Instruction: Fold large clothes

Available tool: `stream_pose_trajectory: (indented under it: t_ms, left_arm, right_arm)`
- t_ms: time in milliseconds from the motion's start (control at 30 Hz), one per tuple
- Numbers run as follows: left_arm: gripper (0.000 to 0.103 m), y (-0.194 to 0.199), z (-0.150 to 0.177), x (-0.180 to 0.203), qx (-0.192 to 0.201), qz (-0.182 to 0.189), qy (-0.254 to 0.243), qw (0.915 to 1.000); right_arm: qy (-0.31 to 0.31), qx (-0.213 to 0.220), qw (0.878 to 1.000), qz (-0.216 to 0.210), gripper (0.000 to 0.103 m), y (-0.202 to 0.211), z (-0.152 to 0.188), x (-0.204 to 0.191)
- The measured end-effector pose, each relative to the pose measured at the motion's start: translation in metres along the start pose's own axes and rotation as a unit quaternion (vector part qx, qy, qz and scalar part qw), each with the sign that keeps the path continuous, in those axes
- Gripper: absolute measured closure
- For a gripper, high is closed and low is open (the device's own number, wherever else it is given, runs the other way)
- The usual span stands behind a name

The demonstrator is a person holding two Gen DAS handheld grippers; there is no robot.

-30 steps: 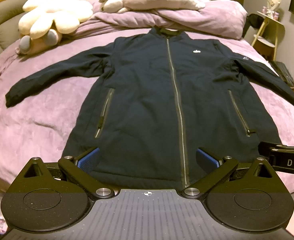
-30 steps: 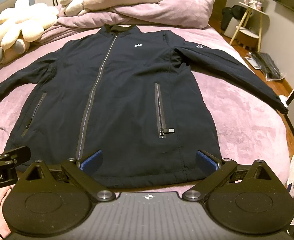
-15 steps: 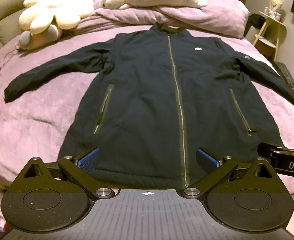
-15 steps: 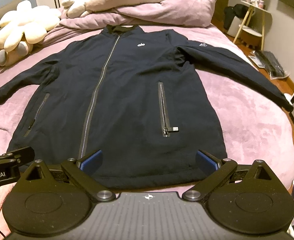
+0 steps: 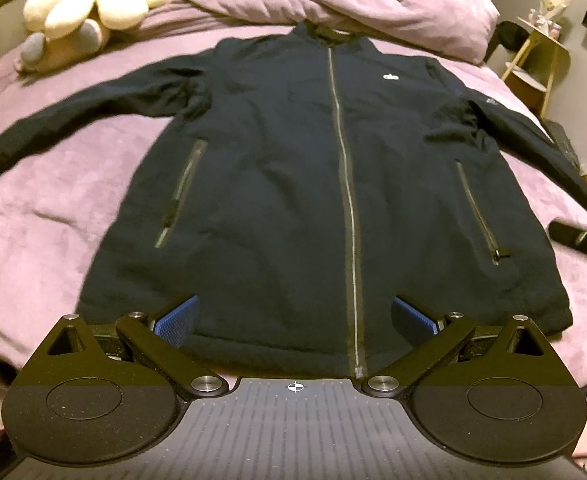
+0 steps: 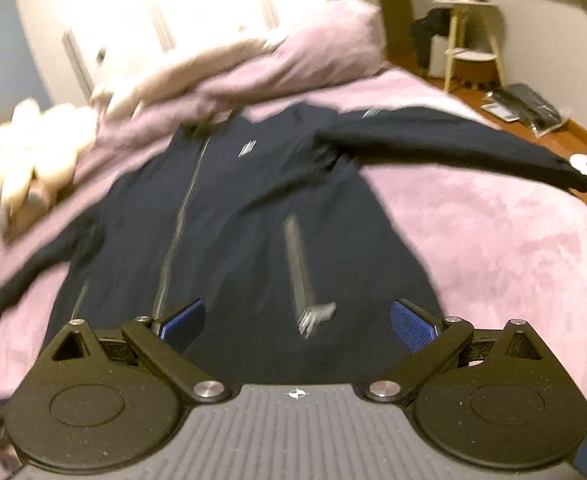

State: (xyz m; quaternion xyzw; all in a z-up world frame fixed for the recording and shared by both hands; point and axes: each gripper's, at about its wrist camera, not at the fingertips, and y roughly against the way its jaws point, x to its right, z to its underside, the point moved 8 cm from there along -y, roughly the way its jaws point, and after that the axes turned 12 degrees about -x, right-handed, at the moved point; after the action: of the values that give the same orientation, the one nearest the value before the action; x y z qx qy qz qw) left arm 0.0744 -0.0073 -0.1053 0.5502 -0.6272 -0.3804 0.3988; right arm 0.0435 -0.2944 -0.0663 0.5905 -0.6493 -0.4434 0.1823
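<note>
The right gripper [image 6: 297, 320] now swings up and rightward: its view blurs, the jacket [image 6: 233, 220] slides toward lower left, and in the left view it climbs from lower right to mid-right edge.

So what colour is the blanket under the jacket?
The blanket is a soft pinkish purple, clearest in the left wrist view.
</note>
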Motion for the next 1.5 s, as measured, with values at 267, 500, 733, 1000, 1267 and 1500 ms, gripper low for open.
stream_pose_trajectory:
  t_ms: [267,500,733,1000,1267,1500]
  left_arm:
    - [0.000,-0.048,-0.054,0.002,0.012,0.009,0.018,0.9997]
    - [0.000,-0.091,-0.117,-0.002,0.050,-0.038,0.056,0.9965]
    - [0.000,-0.130,-0.135,-0.013,0.024,-0.071,0.071,0.9947]
    - [0.000,-0.147,-0.128,-0.033,0.004,-0.047,0.088,0.9950]
    - [0.000,-0.154,-0.125,-0.029,0.001,-0.052,0.060,0.9969]
    - [0.000,-0.152,-0.129,-0.034,-0.021,-0.022,0.048,0.9984]
  right_arm:
    - [-0.067,0.045,0.997,-0.019,0.004,-0.052,-0.077,0.100]
    - [-0.380,0.103,0.917,-0.057,0.036,-0.112,-0.125,0.261]
    - [-0.518,0.141,0.839,-0.091,0.077,-0.156,-0.115,0.332]
    - [-0.384,0.119,0.914,0.052,0.093,-0.136,-0.170,0.301]
    - [0.082,0.154,0.981,0.080,0.093,-0.122,-0.253,0.053]
    - [0.275,-0.007,0.961,0.034,0.048,-0.200,-0.162,-0.078]
